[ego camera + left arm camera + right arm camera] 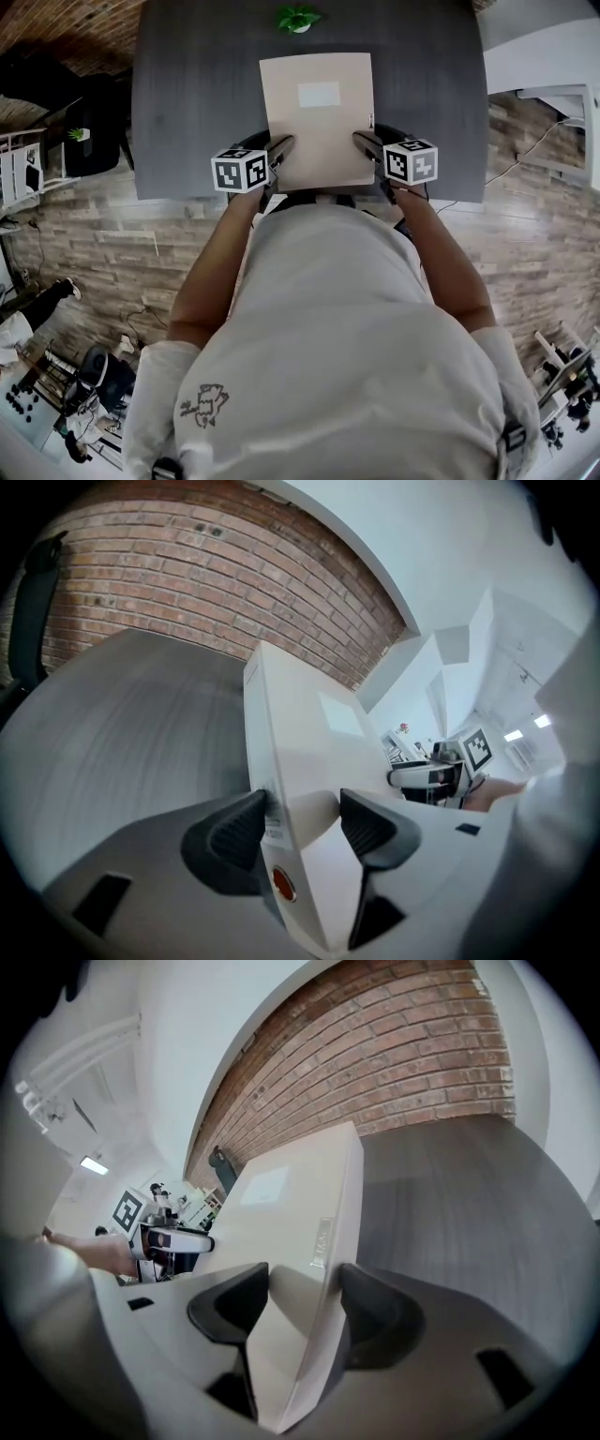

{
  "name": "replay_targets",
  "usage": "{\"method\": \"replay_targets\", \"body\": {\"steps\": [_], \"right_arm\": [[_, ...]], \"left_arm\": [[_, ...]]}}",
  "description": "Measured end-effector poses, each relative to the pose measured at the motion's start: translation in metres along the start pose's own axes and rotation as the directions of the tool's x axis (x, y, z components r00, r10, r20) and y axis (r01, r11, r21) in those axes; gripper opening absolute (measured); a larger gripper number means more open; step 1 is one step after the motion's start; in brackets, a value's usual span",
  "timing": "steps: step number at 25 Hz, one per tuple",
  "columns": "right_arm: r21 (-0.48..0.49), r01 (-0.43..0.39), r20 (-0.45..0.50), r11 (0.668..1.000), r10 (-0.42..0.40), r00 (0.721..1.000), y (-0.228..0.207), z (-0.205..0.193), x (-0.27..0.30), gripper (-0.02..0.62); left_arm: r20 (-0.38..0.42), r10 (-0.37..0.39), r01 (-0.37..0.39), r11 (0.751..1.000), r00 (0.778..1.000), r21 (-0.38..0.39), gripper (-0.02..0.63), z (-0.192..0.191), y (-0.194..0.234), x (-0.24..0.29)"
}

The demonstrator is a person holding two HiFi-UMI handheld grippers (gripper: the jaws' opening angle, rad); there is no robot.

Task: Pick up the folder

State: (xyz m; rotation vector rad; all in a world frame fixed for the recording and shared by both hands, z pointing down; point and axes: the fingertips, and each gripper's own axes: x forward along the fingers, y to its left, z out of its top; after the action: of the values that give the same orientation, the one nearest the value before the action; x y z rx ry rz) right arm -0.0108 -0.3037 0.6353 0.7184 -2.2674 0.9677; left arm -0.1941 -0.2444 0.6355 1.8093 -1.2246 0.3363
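Hidden or unclear:
- My own white-shirted torso (pixel 347 347) is covering the near edge of the dark grey table (pixel 187 94).
- My hands are sitting out of sight behind the marker cubes (pixel 239 170).
- I am not able to tell whether the far edge of the folder is touching the tabletop.
- Clutter at the far left of the head view is blurring into dark shapes that I cannot name.

Grippers and hold:
- The pale beige cardboard folder (pixel 317 117) is lying flat-faced over the middle of the table, with a white label (pixel 319 94) on its upper face.
- The left gripper (pixel 281 148) is clamping the folder's near-left edge. In its own view its jaws (pixel 302 808) are standing wide, one pad pressing the spine just above a round red sticker (pixel 282 881), the other on the face.
- The right gripper (pixel 366 142) is clamping the near-right edge. In its own view its jaws (pixel 305 1279) are standing wide too, a pad bearing on each side of the edge.
- Both grippers are pointing away from me and downward, my forearms (pixel 211 281) reaching in from either side.

Surface and room:
- A small green plant in a white pot (pixel 298 19) is standing at the table's far edge, well apart from the folder.
- A red brick wall (pixel 187 564) is running behind the table.
- Grey-brown wood planks (pixel 112 244) are covering the floor.
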Motion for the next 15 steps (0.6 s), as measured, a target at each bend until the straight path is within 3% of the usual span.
{"method": "replay_targets", "body": {"steps": [15], "right_arm": [[-0.158, -0.083, 0.076, 0.984, 0.096, 0.992, 0.016, -0.006, -0.075, 0.244]], "left_arm": [[0.156, 0.088, -0.091, 0.996, 0.984, 0.015, 0.262, -0.025, -0.080, -0.046]]}}
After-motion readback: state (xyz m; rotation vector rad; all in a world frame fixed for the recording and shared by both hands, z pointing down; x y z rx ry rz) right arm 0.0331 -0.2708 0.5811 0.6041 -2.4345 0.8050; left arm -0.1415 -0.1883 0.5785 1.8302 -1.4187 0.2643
